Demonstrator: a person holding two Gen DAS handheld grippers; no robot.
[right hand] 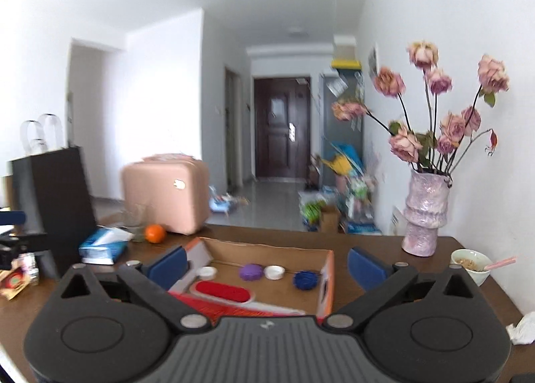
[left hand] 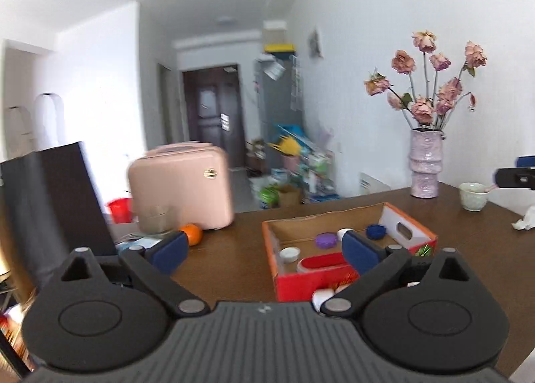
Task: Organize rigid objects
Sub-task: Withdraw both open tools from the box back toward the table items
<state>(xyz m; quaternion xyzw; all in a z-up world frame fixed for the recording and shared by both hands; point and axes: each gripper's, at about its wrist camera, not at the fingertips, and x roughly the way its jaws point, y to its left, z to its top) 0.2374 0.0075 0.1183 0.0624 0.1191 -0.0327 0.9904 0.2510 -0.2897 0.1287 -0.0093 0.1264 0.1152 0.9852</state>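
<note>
Brown table point(right hand: 367, 242): lids point(right hand: 250, 272) in cardboard box point(right hand: 329, 269); left gripper point(left hand: 264, 249), right gripper point(right hand: 265, 264) wide open, empty.

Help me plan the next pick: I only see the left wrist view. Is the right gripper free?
Observer: Yes. The right gripper stands open, with nothing between its fingers.
Operator: What is the pale thing beside the orange?
Observer: A blue and white tissue box, lying just left of the orange.
Operator: Is the cup near the vase empty?
Observer: No. That bowl has brownish food left inside.
</note>
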